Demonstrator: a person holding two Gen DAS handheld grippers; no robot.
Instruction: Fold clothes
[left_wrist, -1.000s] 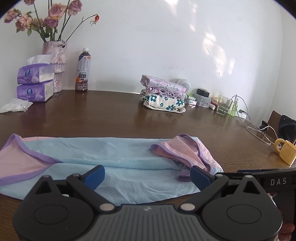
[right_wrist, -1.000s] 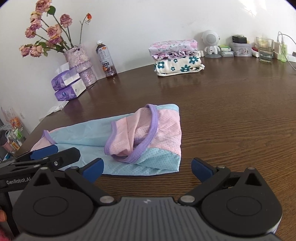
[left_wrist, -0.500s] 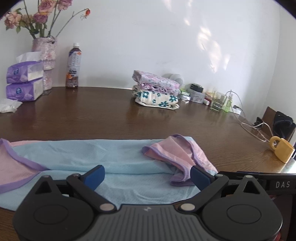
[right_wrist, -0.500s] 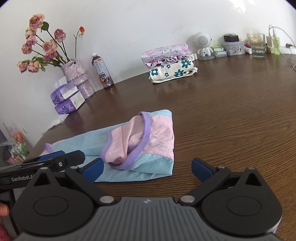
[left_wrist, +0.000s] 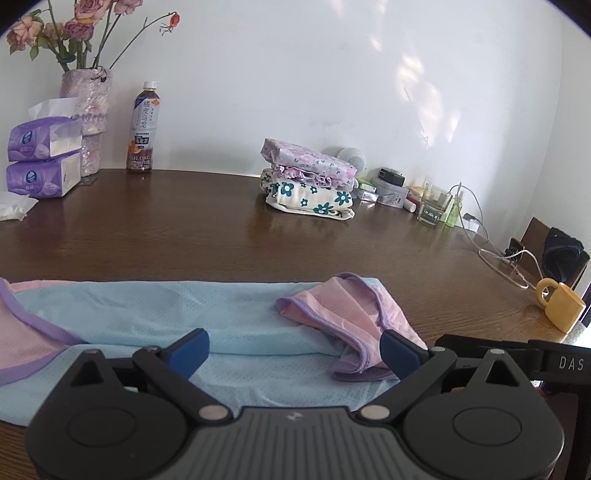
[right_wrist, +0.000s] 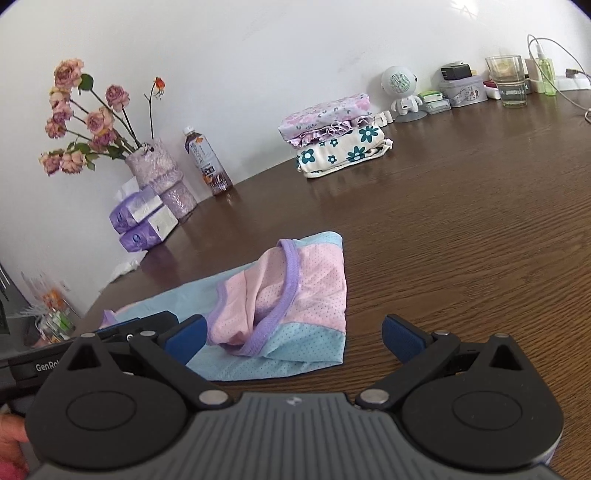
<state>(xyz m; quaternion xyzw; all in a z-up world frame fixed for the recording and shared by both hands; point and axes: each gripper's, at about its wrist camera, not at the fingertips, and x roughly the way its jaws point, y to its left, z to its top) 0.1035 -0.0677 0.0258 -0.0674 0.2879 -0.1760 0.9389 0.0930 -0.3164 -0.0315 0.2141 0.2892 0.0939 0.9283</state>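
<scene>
A light blue garment with pink panels and purple trim lies flat along the near edge of the brown table. Its right end is folded over into a bunched pink flap. My left gripper hovers open just above the garment's near edge, holding nothing. In the right wrist view the same garment lies in front of my right gripper, which is open and empty over the folded right end. The left gripper's body shows at the left there.
A stack of folded clothes sits at the back of the table. At back left stand a flower vase, a drink bottle and tissue packs. A glass, cables and a yellow mug are at the right.
Both grippers have shifted slightly and drawn a bit closer to the garment. The garment itself lies as before, and both grippers remain open.
</scene>
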